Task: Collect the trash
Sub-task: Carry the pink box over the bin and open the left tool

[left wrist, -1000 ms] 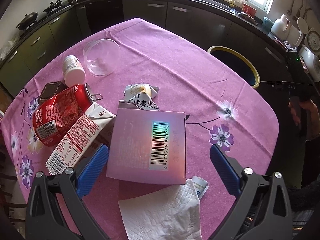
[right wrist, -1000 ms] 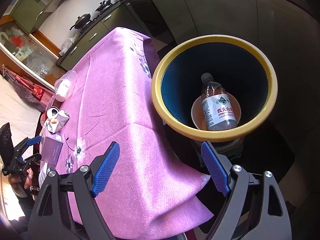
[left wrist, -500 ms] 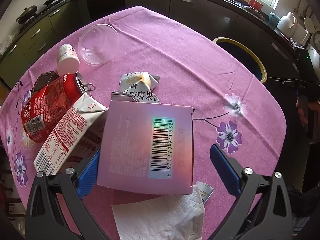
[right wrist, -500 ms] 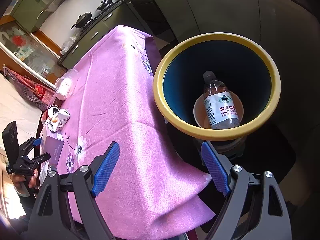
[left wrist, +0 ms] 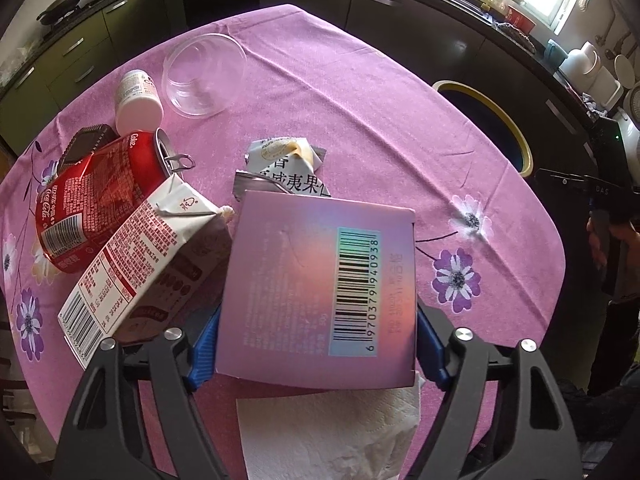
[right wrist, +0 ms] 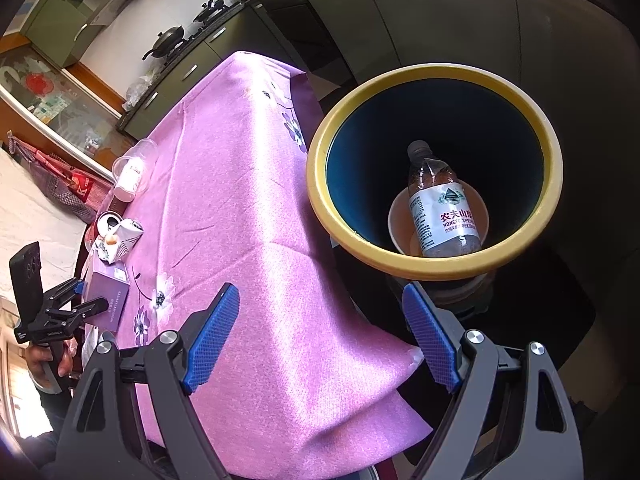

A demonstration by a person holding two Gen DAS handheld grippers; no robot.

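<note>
The left claw (left wrist: 318, 346) grips the purple carton (left wrist: 316, 296) at lower centre, ready for carrying to the yellow-rimmed bin (right wrist: 434, 172); the right claw (right wrist: 320, 340) hangs open.

Pink-purple tablecloth (left wrist: 360, 120) w/ purple-and-white flowers; iridescent lilac box (left wrist: 316, 292) w/ black barcode, near centre. Left: red cola can (left wrist: 100, 192), red-and-white carton (left wrist: 136, 264). Far right: dark-blue bin (right wrist: 436, 172), yellow rim. Blue pads (right wrist: 212, 336) on black grippers.
</note>
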